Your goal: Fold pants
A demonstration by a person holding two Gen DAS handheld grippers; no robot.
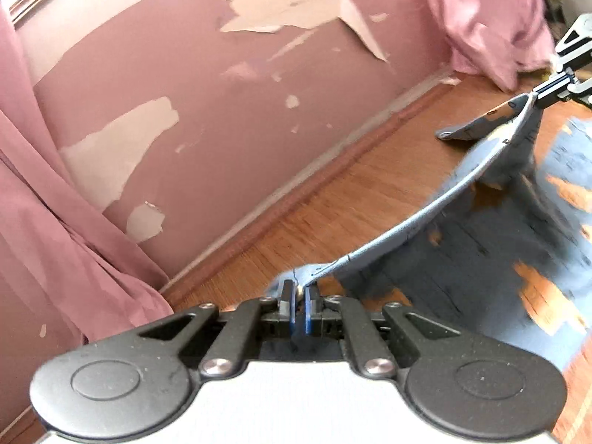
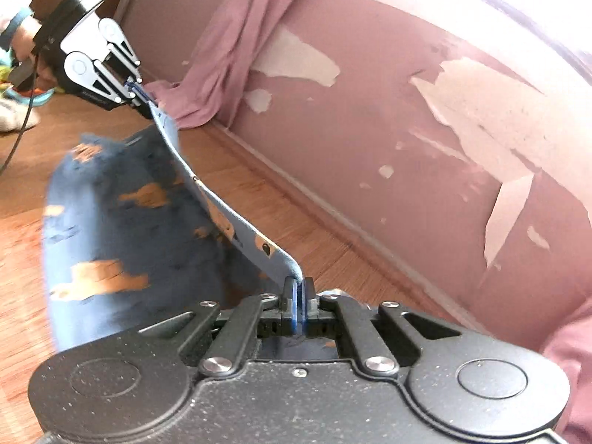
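Here, in the left wrist view, I am pinching one end of the waistband with my left gripper [image 1: 300, 292], the ripped blue pants [image 1: 492, 259] hanging above the wooden floor [image 1: 333, 199]. In the right wrist view, my right gripper [image 2: 298, 288] is clamping the other end. No fold looks made yet; folding remains.

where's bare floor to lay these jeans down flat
Bare wooden floor runs in a strip between the baseboard and the hanging jeans. Both claws, left and right, are shut on the waistband. It is crowded by the curtain and the clutter in the corner.
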